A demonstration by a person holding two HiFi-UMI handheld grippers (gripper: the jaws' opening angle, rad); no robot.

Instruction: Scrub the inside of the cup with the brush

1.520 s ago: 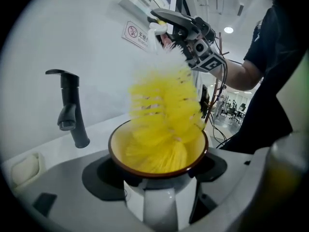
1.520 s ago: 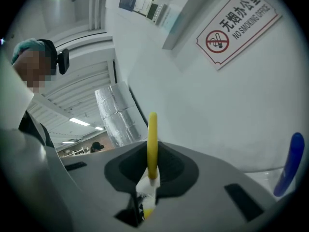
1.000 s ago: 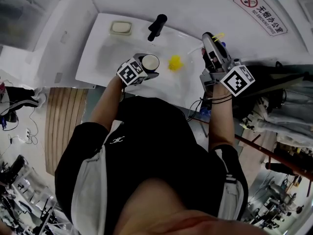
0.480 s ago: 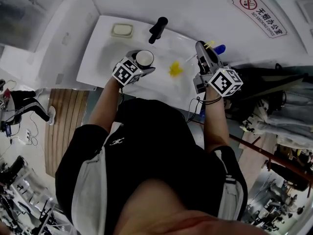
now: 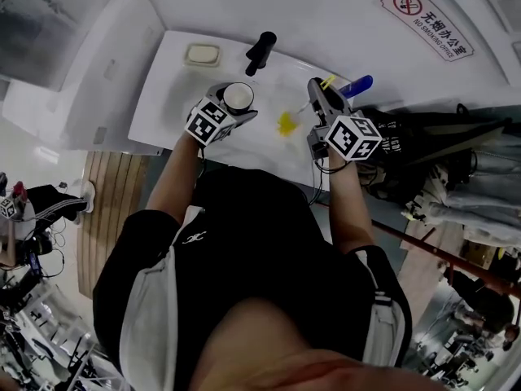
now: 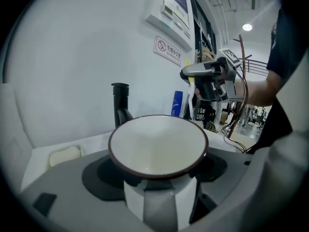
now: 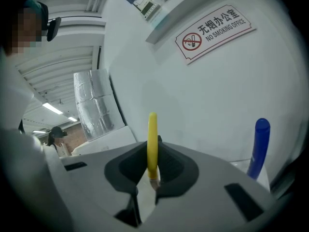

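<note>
While my left tool is clamped on the white cup, I hold it over the white sink, just in front of the black faucet, mouth facing up. My right tool pinches the yellow-handled brush. Its yellow head hangs beside the cup, not touching and outside the rim.

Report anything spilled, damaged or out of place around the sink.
Nothing stands out. The white dark-rimmed cup sits upright and empty in the left gripper, rim intact. The right gripper is closed on the yellow-handled brush. No spill shows on the white sink.
</note>
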